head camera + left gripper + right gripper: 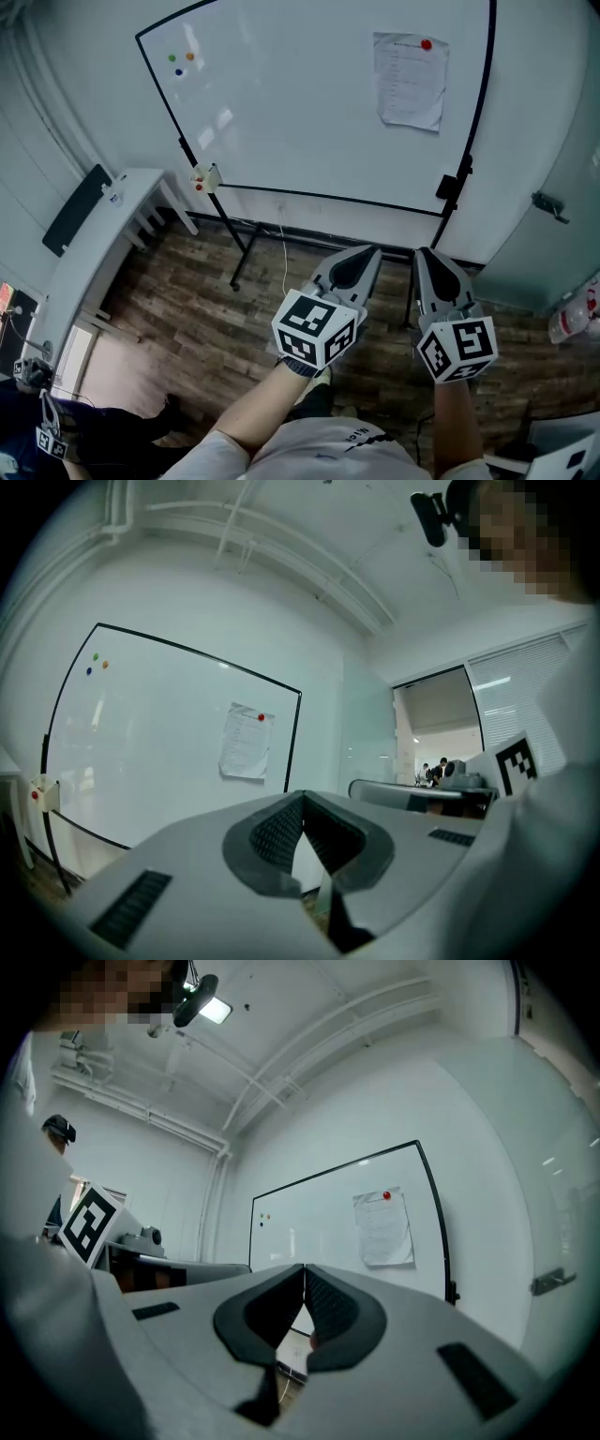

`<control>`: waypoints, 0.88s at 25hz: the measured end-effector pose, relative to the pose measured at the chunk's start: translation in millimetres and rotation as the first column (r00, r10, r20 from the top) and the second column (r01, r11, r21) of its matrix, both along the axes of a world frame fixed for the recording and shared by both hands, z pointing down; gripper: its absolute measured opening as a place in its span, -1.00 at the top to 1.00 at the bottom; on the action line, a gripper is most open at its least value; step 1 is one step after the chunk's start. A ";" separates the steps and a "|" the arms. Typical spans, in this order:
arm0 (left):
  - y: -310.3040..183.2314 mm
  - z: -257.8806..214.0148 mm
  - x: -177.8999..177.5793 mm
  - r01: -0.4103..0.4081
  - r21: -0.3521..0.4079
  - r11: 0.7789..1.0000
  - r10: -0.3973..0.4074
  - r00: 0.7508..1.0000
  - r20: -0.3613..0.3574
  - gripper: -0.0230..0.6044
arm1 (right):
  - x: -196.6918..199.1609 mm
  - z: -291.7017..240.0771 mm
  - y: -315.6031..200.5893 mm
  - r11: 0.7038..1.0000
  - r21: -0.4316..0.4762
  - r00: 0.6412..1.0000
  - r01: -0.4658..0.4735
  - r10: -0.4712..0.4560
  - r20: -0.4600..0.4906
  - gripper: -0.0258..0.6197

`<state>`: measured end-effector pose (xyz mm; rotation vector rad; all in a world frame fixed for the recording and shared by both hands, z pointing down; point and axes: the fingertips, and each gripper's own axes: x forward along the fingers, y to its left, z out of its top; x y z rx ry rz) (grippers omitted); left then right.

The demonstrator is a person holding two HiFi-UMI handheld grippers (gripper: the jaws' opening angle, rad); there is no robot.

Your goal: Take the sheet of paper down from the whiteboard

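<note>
A white printed sheet of paper (410, 81) hangs near the right edge of the whiteboard (300, 103), pinned at its top by a red magnet (426, 44). The same sheet (245, 741) shows in the left gripper view and the sheet (382, 1228) in the right gripper view, well ahead of both grippers. My left gripper (368, 253) and right gripper (421, 253) are held side by side, level, pointing toward the board's lower edge. Both are shut with nothing between the jaws. The left gripper (302, 801) and right gripper (305, 1269) show their tips closed together.
Three small coloured magnets (181, 62) sit at the board's top left. The board stands on a black frame with a leg (239, 253) on the wooden floor. A white desk (94, 248) stands at left, a glass door with a handle (548, 206) at right.
</note>
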<state>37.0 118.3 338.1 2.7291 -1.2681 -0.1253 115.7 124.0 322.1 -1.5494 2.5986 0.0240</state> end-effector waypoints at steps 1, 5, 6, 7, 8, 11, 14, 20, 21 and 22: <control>-5.8 0.3 -0.6 0.000 0.000 1.000 0.000 1.000 -0.004 0.90 | -0.5 -0.6 -5.1 1.000 0.002 1.000 -0.002 0.002 -0.006 0.88; -33.5 -0.1 -2.6 -0.013 0.007 1.000 0.013 1.000 -0.015 0.90 | -3.1 -3.4 -30.0 1.000 0.010 1.000 -0.017 0.017 -0.025 0.88; -41.1 -0.8 -3.9 -0.017 0.011 1.000 0.018 1.000 -0.017 0.90 | -4.8 -3.4 -37.0 1.000 0.010 0.999 -0.022 0.022 -0.029 0.88; -49.4 -2.2 -5.9 -0.022 0.014 1.000 0.022 1.000 -0.018 0.90 | -7.2 -3.9 -44.6 1.000 0.011 0.999 -0.026 0.026 -0.033 0.88; -58.4 -4.1 -8.2 -0.026 0.018 1.000 0.026 0.999 -0.019 0.90 | -10.2 -5.4 -52.9 0.999 0.013 0.999 -0.030 0.031 -0.036 0.88; -88.7 -10.6 -16.0 -0.035 0.032 0.999 0.035 0.999 -0.017 0.90 | -19.8 -14.9 -81.7 0.999 0.023 0.998 -0.044 0.045 -0.047 0.88; -125.2 -17.7 -26.2 -0.041 0.040 0.998 0.042 0.999 -0.025 0.90 | -30.7 -24.0 -115.4 0.998 0.035 0.997 -0.056 0.058 -0.051 0.88; -192.6 -33.6 -41.2 -0.075 0.057 0.996 0.077 0.997 -0.030 0.90 | -40.6 -33.6 -174.9 0.992 0.046 0.993 -0.117 0.118 -0.026 0.88; -203.0 -35.4 -41.4 -0.089 0.059 0.994 0.090 0.996 -0.028 0.90 | -40.6 -37.3 -184.3 0.990 0.051 0.991 -0.133 0.134 -0.025 0.88; -212.5 -36.0 -40.7 -0.104 0.060 0.993 0.106 0.994 -0.025 0.90 | -40.0 -40.4 -193.2 0.987 0.056 0.988 -0.151 0.152 -0.025 0.88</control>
